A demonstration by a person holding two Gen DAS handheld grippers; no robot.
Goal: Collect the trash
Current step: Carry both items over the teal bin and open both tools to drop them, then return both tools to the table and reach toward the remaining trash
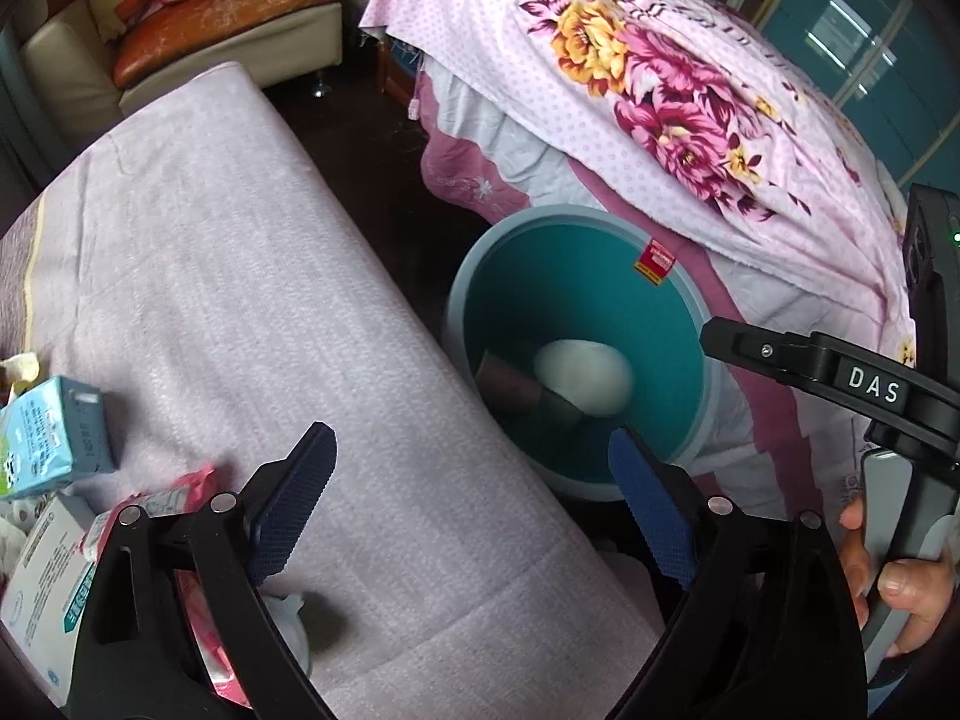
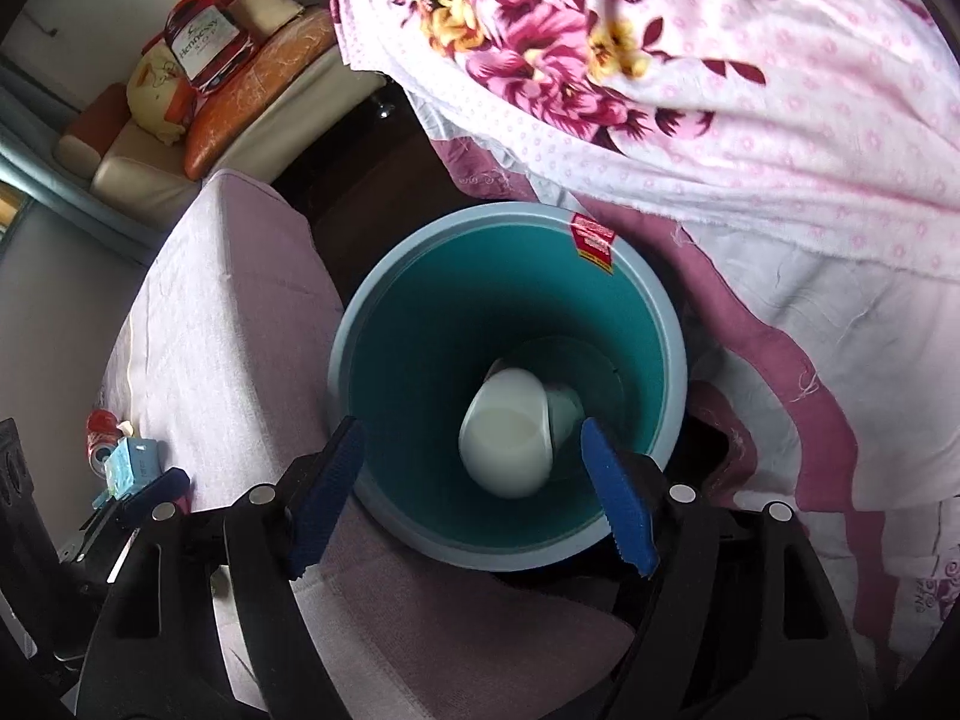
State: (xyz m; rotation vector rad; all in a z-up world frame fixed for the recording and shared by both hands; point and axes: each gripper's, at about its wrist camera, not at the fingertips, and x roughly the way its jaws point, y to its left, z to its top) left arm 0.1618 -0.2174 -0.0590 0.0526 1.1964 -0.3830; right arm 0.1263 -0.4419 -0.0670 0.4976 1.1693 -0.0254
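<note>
Floral pink bedding (image 1: pixel 690 90) is draping down at the right, and a pale lilac-covered worktop (image 1: pixel 240 276) is stretching along the left. Between them a teal trash bin (image 2: pixel 675 324) with a light blue rim is standing on the dark floor, a red sticker (image 2: pixel 594 243) clinging to its far rim. Inside the bin a white cup (image 2: pixel 507 441) is lying on its side at the bottom; in the left wrist view a brownish piece (image 1: pixel 510 384) is showing beside it.

Hovering directly over the bin, the right gripper (image 2: pixel 471 492) is standing released, with nothing between its blue pads and the cup lying far below, framed between them. Over the worktop's edge, beside the bin, the left gripper (image 1: pixel 474 510) is also gaping wide and empty, the bin lying ahead and to its right. Near the left gripper, a blue carton (image 1: pixel 54 432), a white box (image 1: pixel 42 588) and a pink wrapper (image 1: pixel 192 489) are lying on the worktop.
</note>
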